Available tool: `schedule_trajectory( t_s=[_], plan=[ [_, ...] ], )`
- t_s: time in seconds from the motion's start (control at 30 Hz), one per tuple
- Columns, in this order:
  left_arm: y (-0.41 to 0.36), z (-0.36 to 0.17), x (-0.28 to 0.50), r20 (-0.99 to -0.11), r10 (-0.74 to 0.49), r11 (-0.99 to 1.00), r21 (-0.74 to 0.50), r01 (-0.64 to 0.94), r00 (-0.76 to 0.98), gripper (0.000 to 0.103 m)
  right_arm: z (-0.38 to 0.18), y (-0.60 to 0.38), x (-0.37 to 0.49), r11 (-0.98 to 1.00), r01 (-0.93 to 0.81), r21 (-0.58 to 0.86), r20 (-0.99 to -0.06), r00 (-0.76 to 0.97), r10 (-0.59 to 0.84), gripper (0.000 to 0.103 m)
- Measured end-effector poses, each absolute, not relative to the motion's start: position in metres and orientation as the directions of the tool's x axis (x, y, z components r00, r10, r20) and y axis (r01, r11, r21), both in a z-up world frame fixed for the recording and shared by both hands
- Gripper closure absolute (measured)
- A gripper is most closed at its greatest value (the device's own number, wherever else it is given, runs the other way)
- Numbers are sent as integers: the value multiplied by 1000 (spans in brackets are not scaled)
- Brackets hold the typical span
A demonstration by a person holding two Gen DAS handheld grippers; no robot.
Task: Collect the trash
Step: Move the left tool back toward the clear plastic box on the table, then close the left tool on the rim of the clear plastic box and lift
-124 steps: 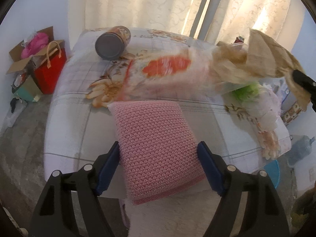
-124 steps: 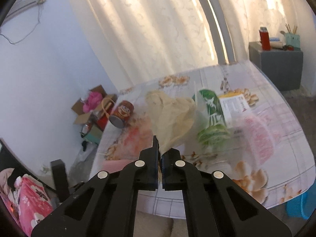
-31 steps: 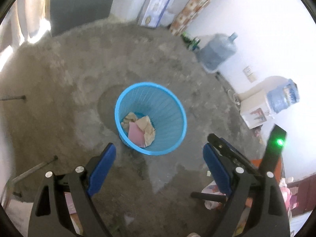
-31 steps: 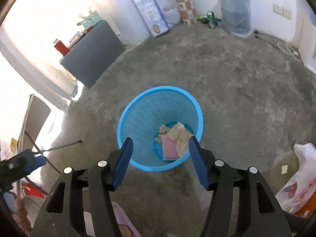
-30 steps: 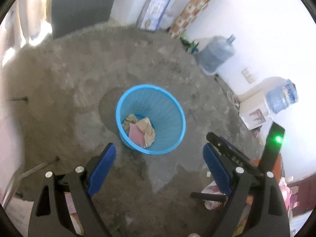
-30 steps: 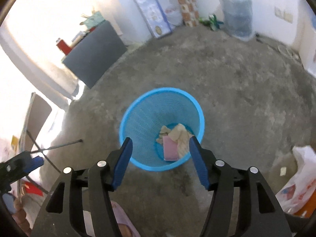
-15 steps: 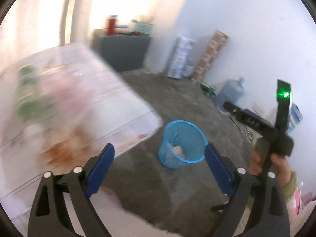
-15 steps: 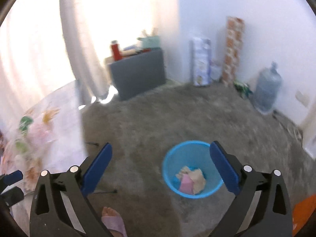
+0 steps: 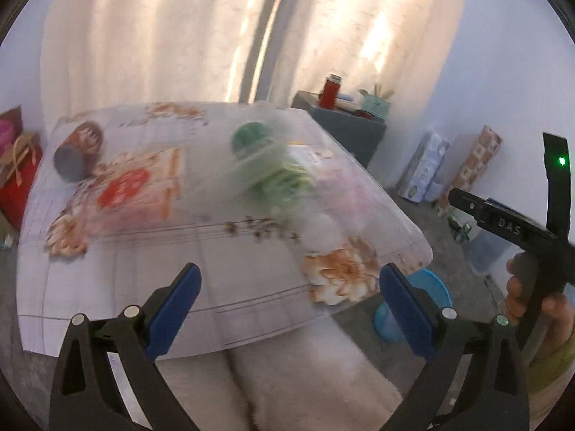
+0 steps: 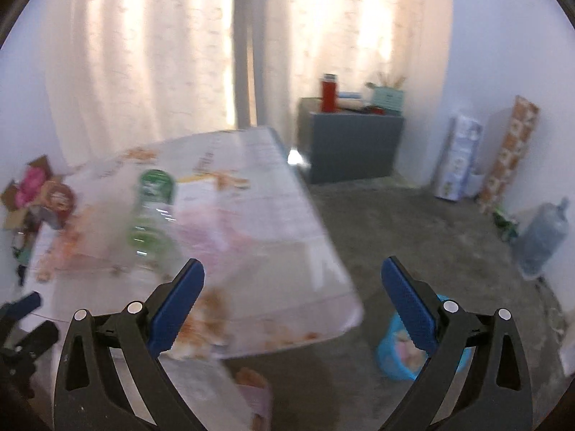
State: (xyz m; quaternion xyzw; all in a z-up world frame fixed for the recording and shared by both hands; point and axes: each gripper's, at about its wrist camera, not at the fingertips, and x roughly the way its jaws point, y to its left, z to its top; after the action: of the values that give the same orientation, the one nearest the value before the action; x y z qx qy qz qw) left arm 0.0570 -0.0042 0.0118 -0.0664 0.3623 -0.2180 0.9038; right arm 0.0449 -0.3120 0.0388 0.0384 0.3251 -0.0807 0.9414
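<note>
The table (image 9: 251, 273) with a flowered cloth carries the trash, all blurred: a green bottle (image 9: 280, 176), a brown can (image 9: 77, 151) lying at the far left, and a clear wrapper with a red-orange print (image 9: 125, 186). My left gripper (image 9: 289, 269) hangs over the table's near edge, its jaws opening with nothing between them. My right gripper (image 10: 293, 264) is open and empty, over the table's right corner. The blue bin (image 10: 390, 355) stands on the floor right of the table, holding pink and tan scraps (image 10: 406, 344). A hand holds the right gripper (image 9: 503, 222) at the left view's right edge.
A grey cabinet (image 10: 352, 143) with a red bottle stands by the curtain. Tall boxes (image 10: 456, 158) and a water jug (image 10: 542, 240) line the right wall. A red bag (image 9: 14, 172) sits left of the table. A slippered foot (image 10: 251, 388) is on the floor.
Both views swung up from the bin on the floor to the table. The right jaws spread much wider, the left a little. The bin now sits low at the right.
</note>
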Motion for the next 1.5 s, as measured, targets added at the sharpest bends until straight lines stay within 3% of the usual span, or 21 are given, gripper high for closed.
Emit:
schedule_trajectory(
  t_s=[0.1, 0.23, 0.4, 0.83, 1.2, 1.37, 1.5],
  plan=[
    [16, 13, 71, -610, -463, 886, -334, 321, 643, 6, 39, -297, 48, 992, 93, 81, -606, 795, -25, 8],
    [41, 21, 80, -541, -527, 846, -409, 342, 656, 6, 38, -280, 53, 991, 72, 111, -609, 793, 10, 8],
    [39, 35, 99, -525, -546, 836, -393, 383, 653, 6, 31, -278, 63, 987, 74, 141, -639, 768, 34, 8],
    [-11, 38, 138, -498, -501, 853, -146, 501, 708, 7, 18, -284, 84, 971, 65, 228, -684, 721, 112, 10],
    [-52, 29, 186, -569, -513, 832, -146, 535, 643, 40, 5, -297, 96, 959, 65, 276, -690, 708, 151, 14],
    [-67, 18, 194, -617, -472, 835, -83, 544, 630, 55, 2, -305, 96, 953, 76, 292, -692, 705, 156, 15],
    [-72, 15, 194, -625, -458, 832, -53, 551, 632, 73, -1, -310, 95, 949, 84, 304, -695, 701, 161, 16]
  ],
)
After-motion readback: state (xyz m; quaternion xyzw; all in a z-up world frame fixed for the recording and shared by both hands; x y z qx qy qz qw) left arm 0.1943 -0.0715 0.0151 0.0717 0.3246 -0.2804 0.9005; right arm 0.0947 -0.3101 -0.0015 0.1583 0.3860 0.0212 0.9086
